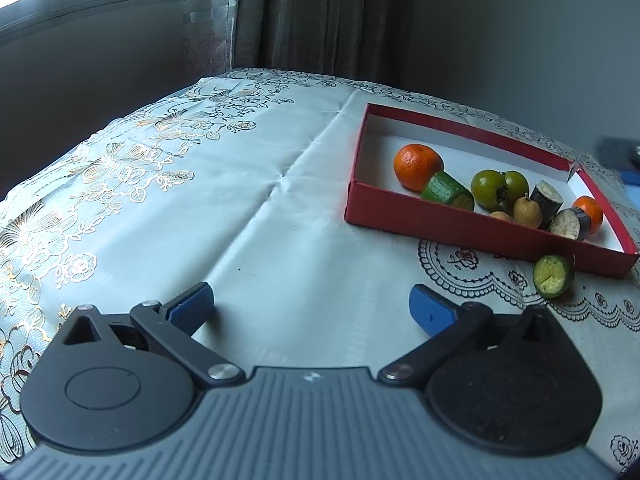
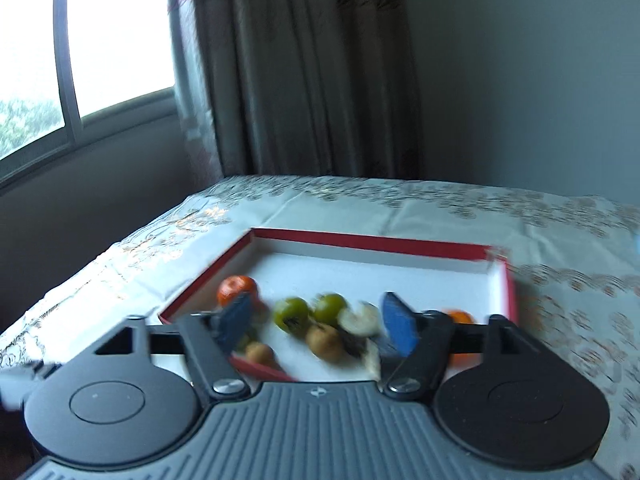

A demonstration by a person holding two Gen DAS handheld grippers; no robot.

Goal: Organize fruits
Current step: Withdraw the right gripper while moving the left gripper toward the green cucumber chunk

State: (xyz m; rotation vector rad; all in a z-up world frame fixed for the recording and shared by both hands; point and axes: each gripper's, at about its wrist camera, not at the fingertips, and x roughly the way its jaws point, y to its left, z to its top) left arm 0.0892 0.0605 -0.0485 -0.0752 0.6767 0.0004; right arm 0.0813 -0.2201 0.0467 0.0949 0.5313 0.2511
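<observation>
A red box [image 1: 440, 226] with a white floor lies at the right of the table. It holds a large orange [image 1: 418, 166], a cucumber piece [image 1: 446, 192], two green fruits [image 1: 490, 188], small brown fruits [image 1: 527, 210], eggplant pieces [image 1: 570, 224] and a small orange [image 1: 590, 208]. A second cucumber piece [image 1: 553, 276] lies on the cloth just outside the box's near wall. My left gripper [image 1: 310, 302] stands open over bare cloth, left of the box. My right gripper [image 2: 316, 322] is open above the box [image 2: 360, 242], nothing between its pads; the view is blurred.
A pale floral tablecloth [image 1: 160, 184] covers the table, with a lace doily [image 1: 472, 268] under the box's near corner. Curtains [image 1: 320, 16] and a window [image 2: 100, 40] stand behind the far edge. A grey wall is at the right.
</observation>
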